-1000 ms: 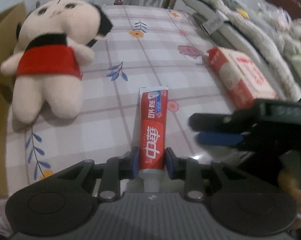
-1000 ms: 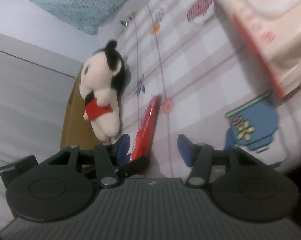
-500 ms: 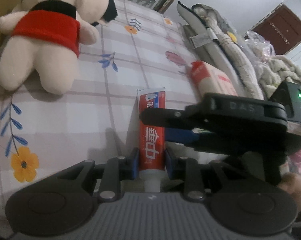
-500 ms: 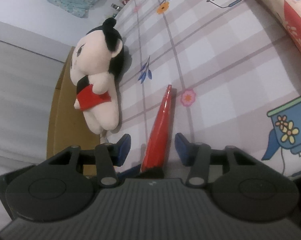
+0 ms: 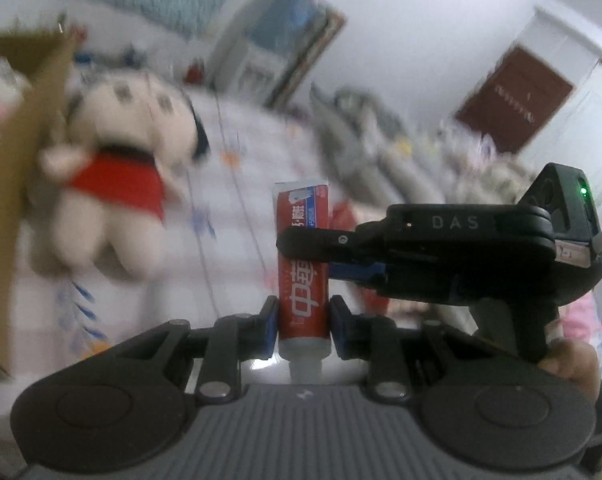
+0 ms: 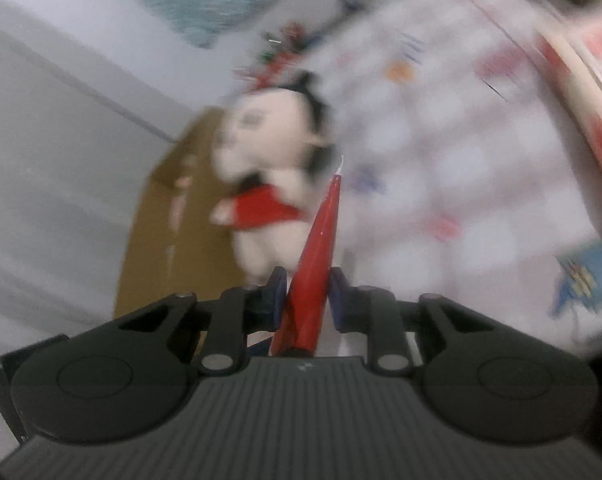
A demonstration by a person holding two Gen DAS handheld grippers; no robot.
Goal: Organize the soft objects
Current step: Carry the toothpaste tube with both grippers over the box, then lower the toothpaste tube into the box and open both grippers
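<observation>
The toothpaste tube [image 5: 304,264] is gripped by both tools at once, lifted clear of the patterned tablecloth [image 5: 237,208]. The left gripper [image 5: 303,322] pinches it near the cap end, blue pads [image 5: 270,328] pressed to either side. The right gripper [image 5: 321,254] comes in from the right of the left wrist view and is clamped across the tube's middle — one black finger over the face, a blue pad behind.

Beyond the tube, to the left, lies a plush doll [image 5: 117,176] in a red skirt, on the cloth and just beside a cardboard box [image 5: 17,168]. To the right a heap of grey clothes [image 5: 381,148] runs along the table edge, blurred. A dark door [image 5: 515,100] stands in the far wall.

The left wrist view shows the tube's printed face and the hand [image 5: 573,368] on the right tool's handle. The right wrist view shows the tube [image 6: 321,240] edge-on, a thin red wedge squeezed between narrow jaws of the right gripper [image 6: 305,298], with the doll [image 6: 277,160] and box [image 6: 173,220] behind it and a red and white pack [image 6: 581,92] at the right rim, too smeared to read.
</observation>
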